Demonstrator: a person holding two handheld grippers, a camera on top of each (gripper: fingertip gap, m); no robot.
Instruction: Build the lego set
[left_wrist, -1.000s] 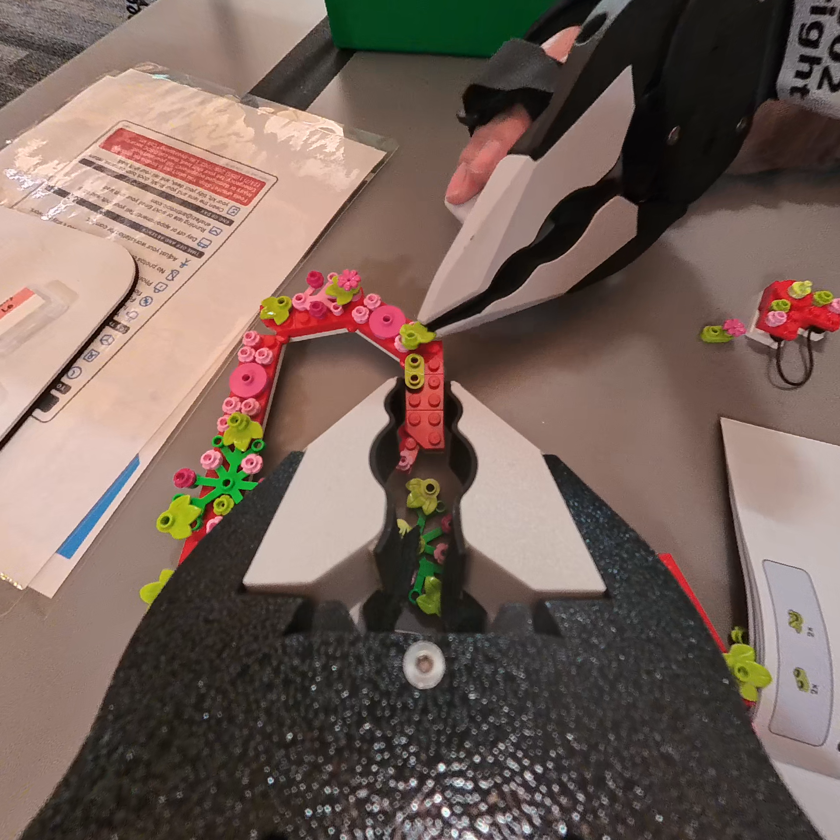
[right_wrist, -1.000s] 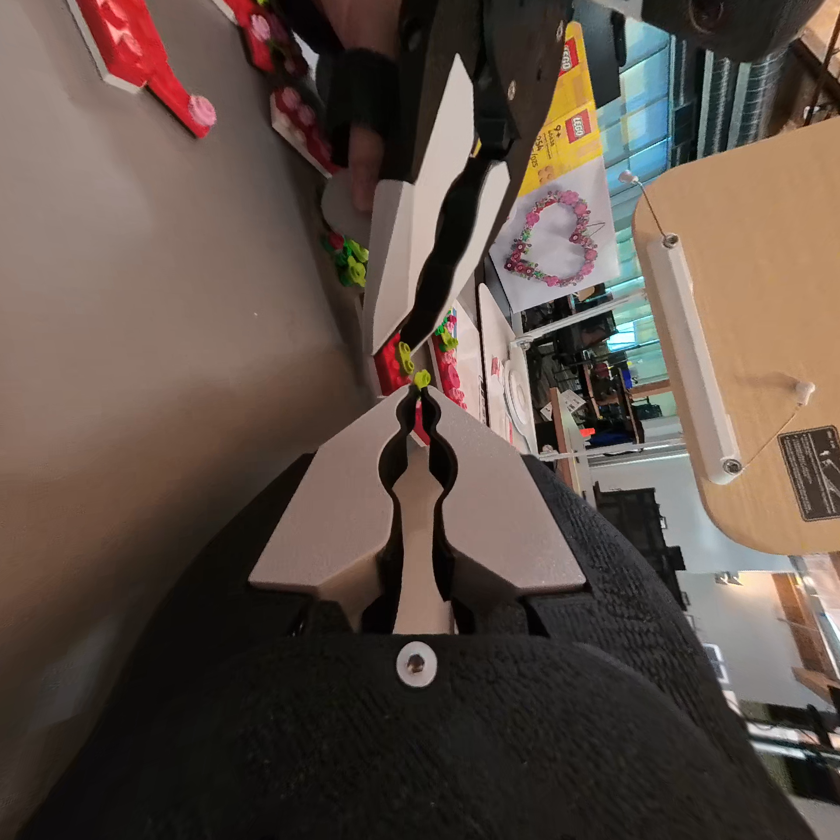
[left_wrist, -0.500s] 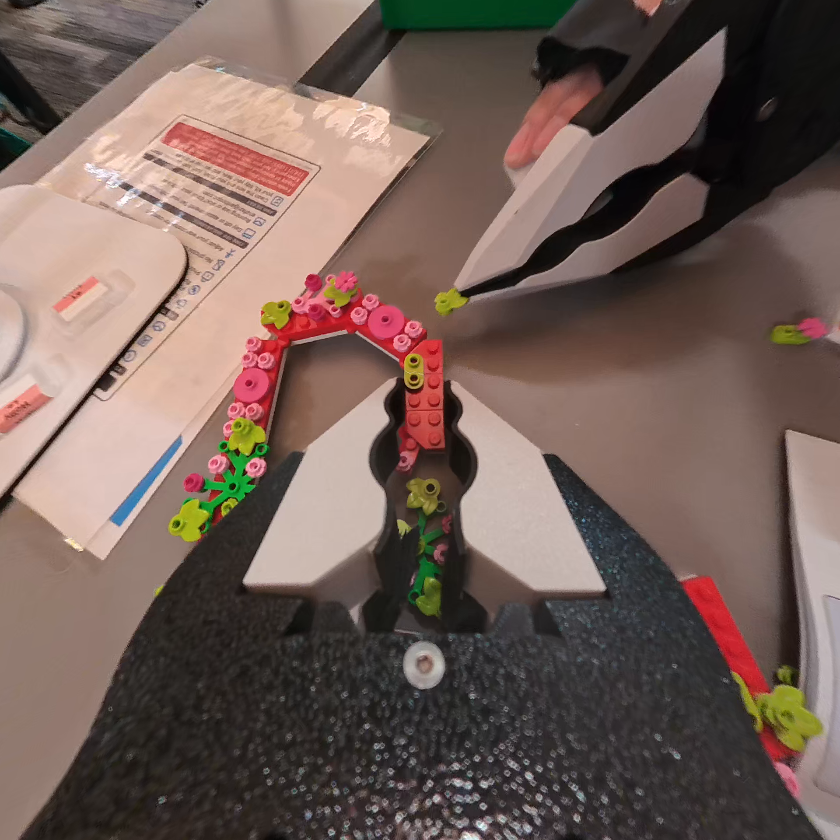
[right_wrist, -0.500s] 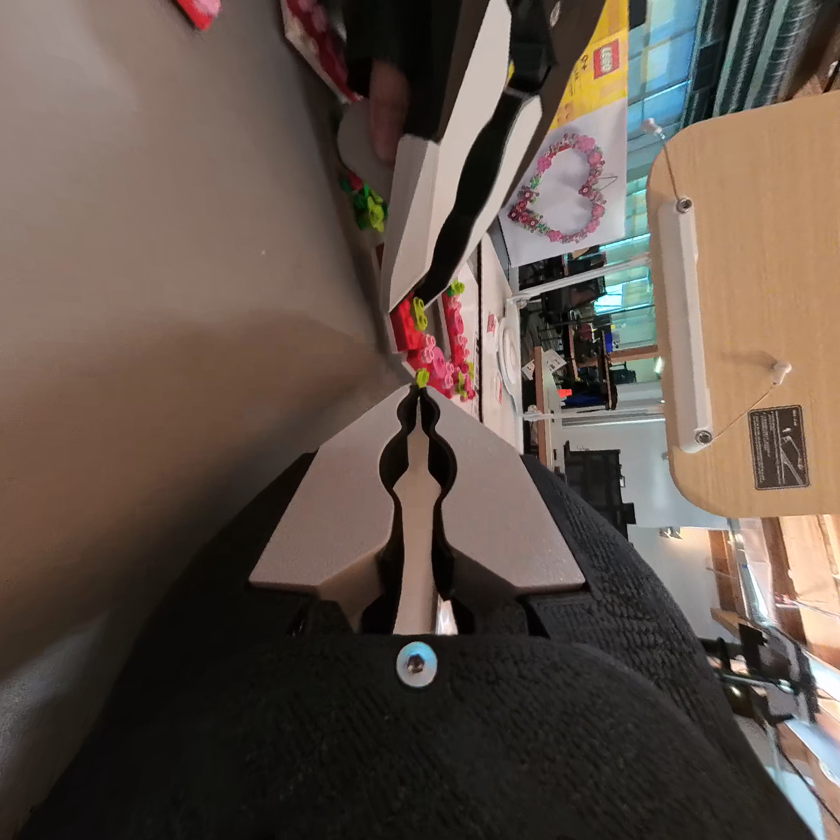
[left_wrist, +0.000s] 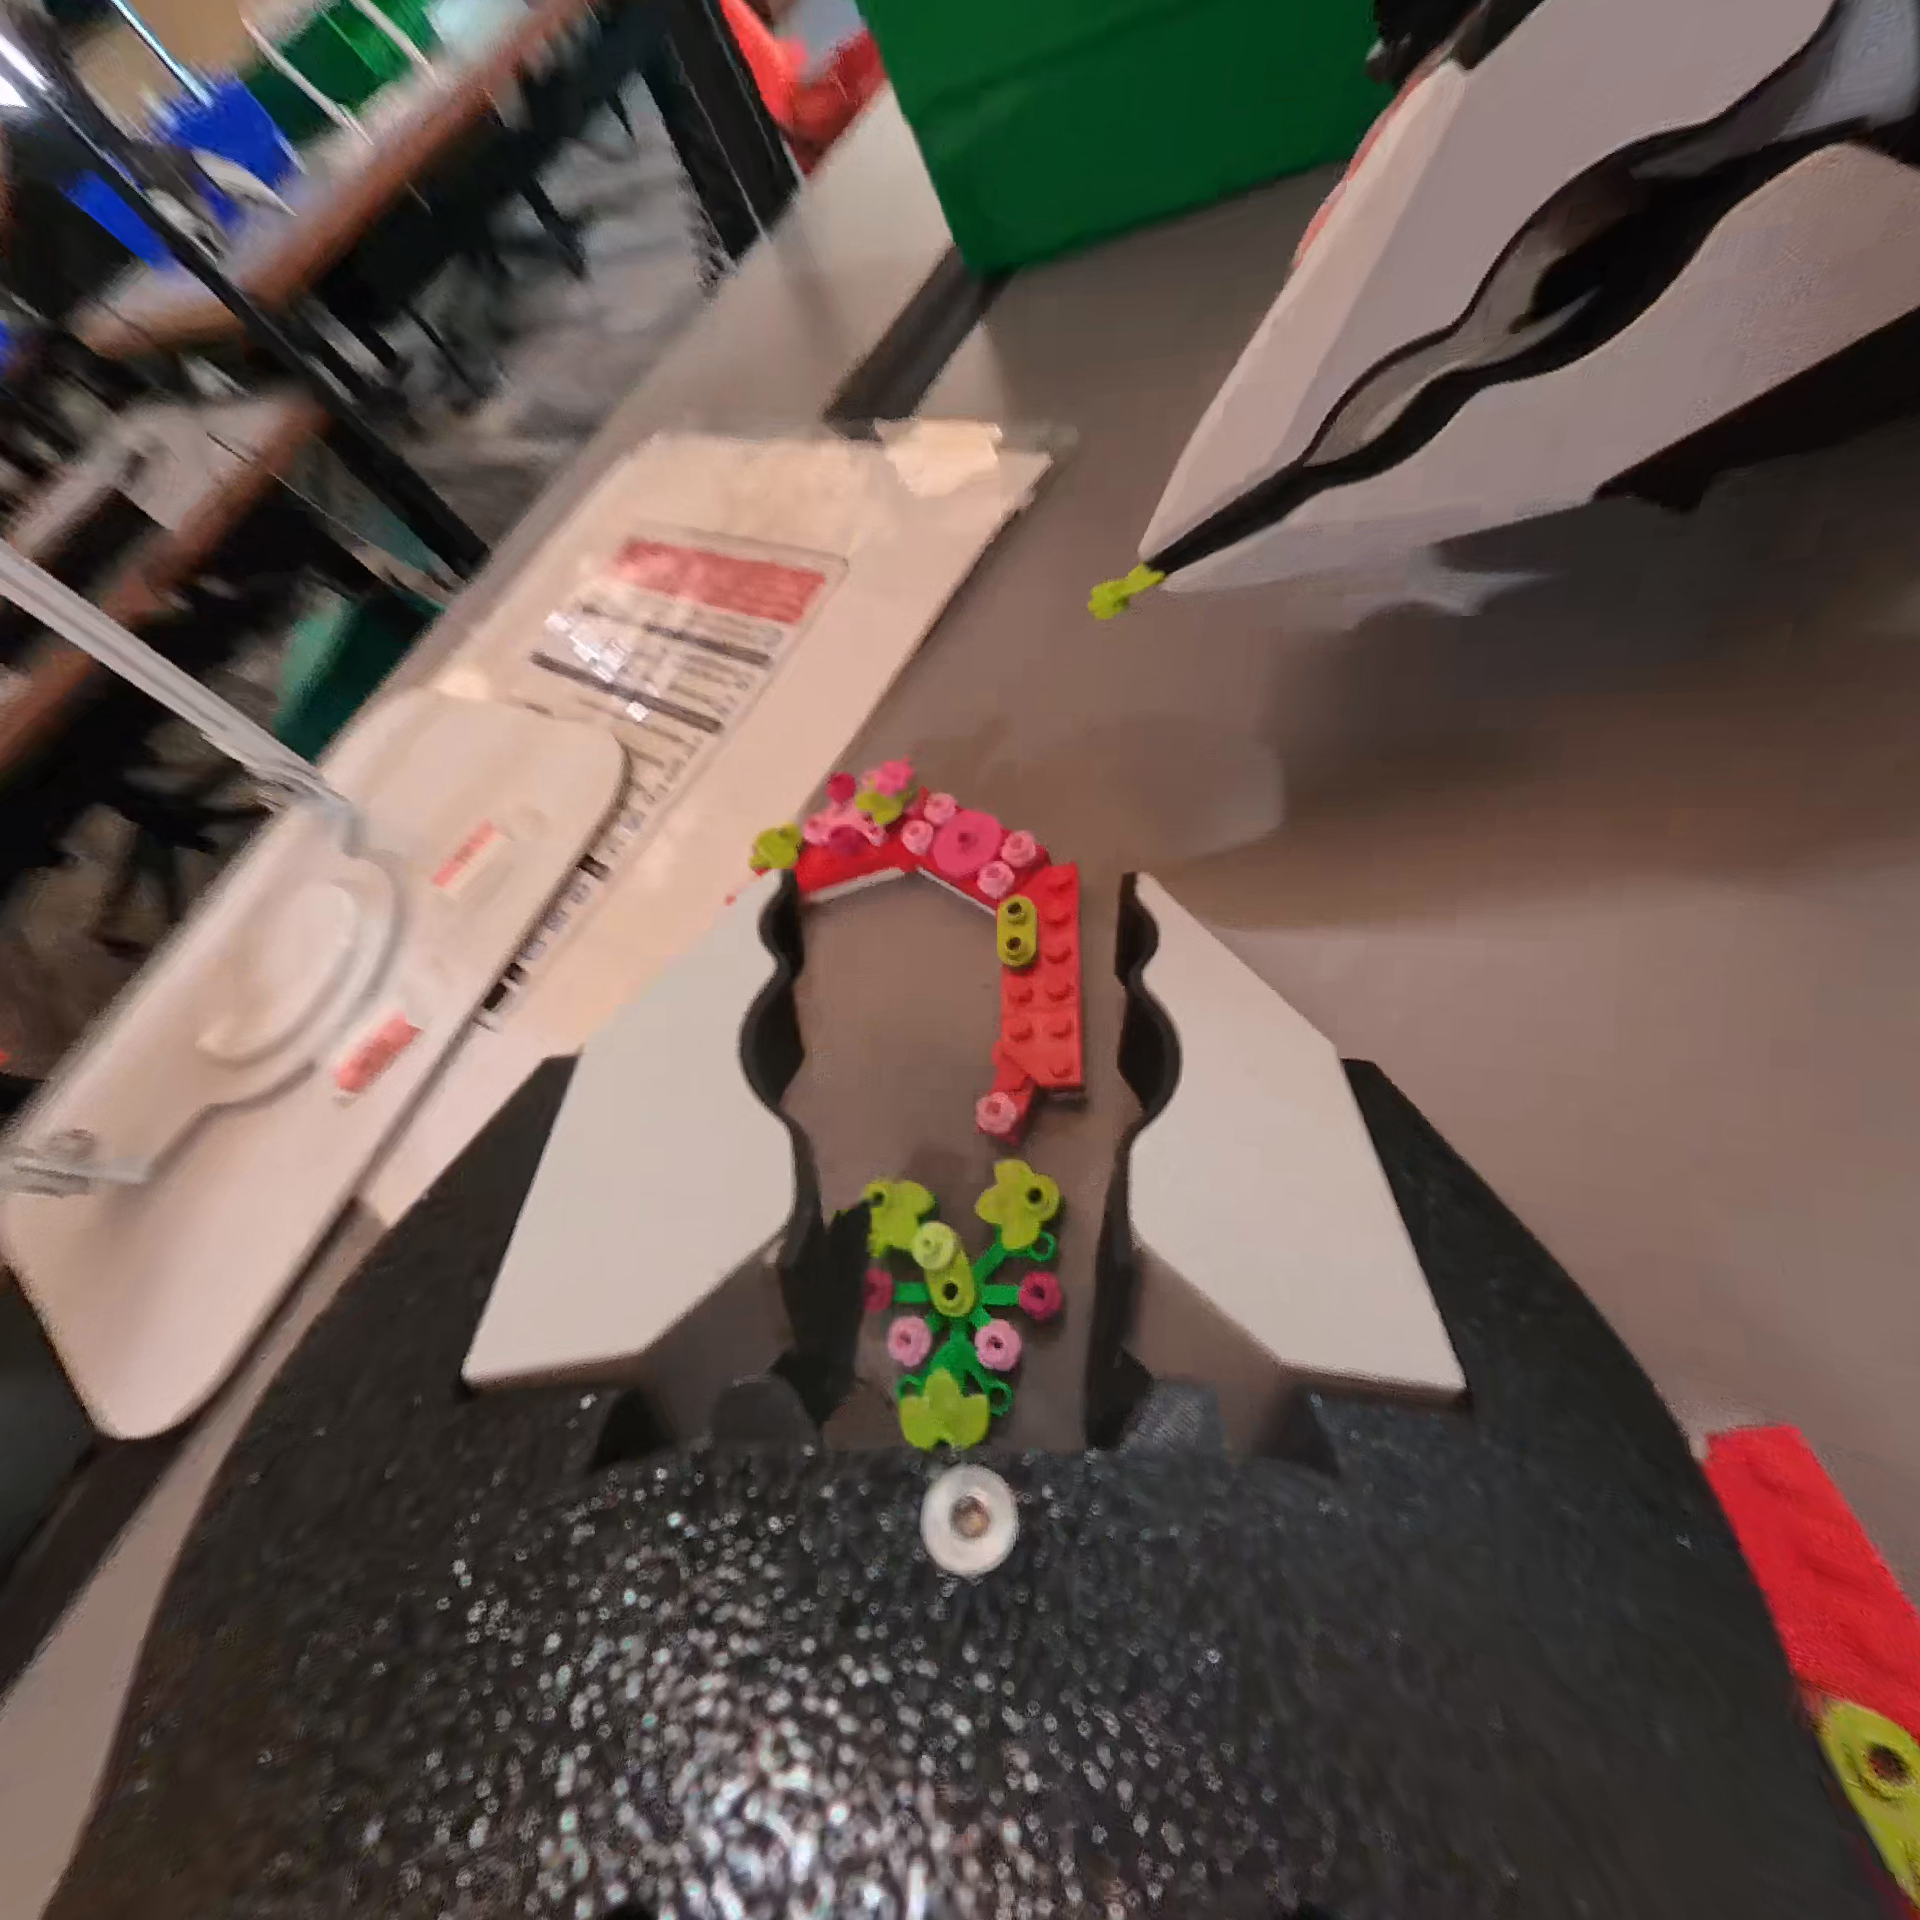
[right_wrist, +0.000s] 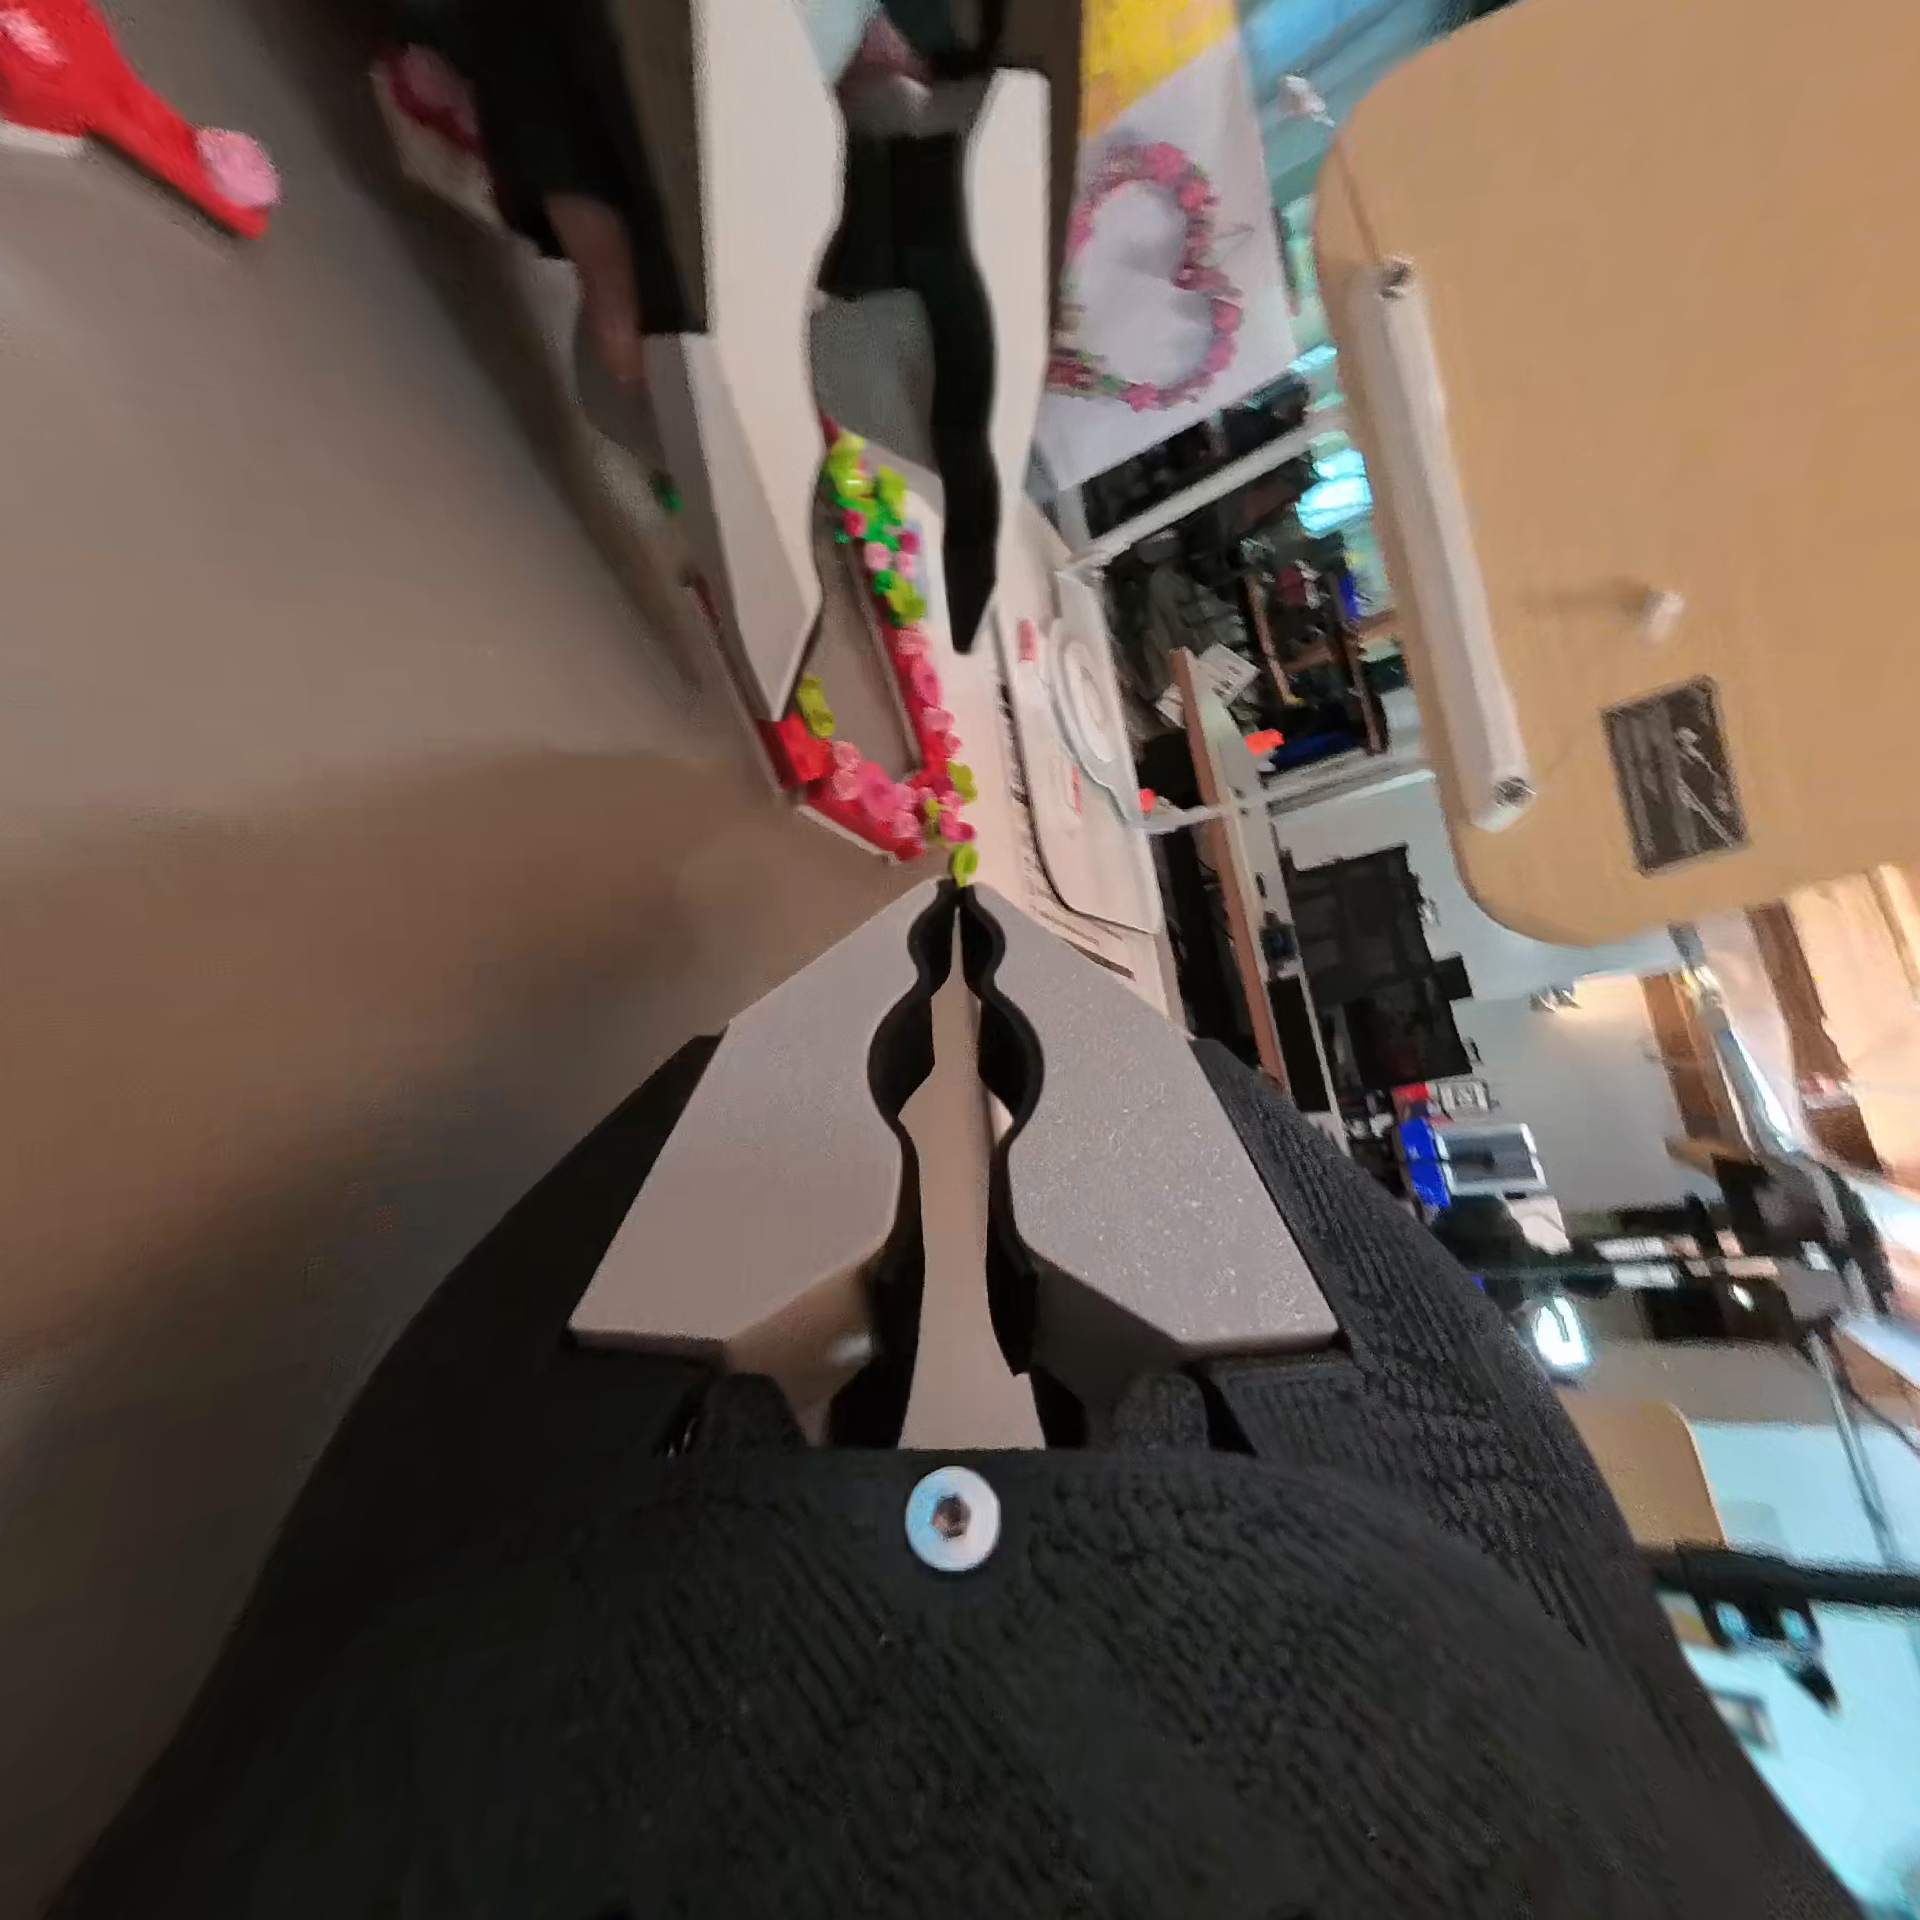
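- Jaws status: I read the left gripper (left_wrist: 961, 997) as released, its jaws spread wide on either side of the red side of the heart frame (left_wrist: 1039, 992) without touching it; the right gripper (right_wrist: 958, 902) is clenched, pinching a lime leaf piece (right_wrist: 964, 862) at the very tips.
- Location: the heart frame lies flat on the grey tabletop (left_wrist: 1507, 831), directly ahead of the left gripper. The leaf piece (left_wrist: 1120, 594) hangs in the air above the tabletop, beyond the frame's top arch and well apart from it.
- Handling, leaf piece: I judge it very light, rigid and smooth. Only a sliver sits in the grip, so it can twist or pop out under side load. Press it straight down onto a stud.
- Handling, frame: I judge it light and stiff plate by plate, but weak at the joints. It will slide or flex when pressed. Take hold across the bare red plate (left_wrist: 1044, 1023), not across the pink flowers (left_wrist: 966, 842) or the green sprig (left_wrist: 951, 1299), which can snap off.
- Open room: bare tabletop lies to the right of the frame and gives a free approach.
- Edges: a laminated sheet (left_wrist: 727, 623) and a white tray (left_wrist: 312, 987) crowd the left side; a loose red plate (left_wrist: 1808, 1579) lies near right; a green box (left_wrist: 1091, 114) stands at the far edge.
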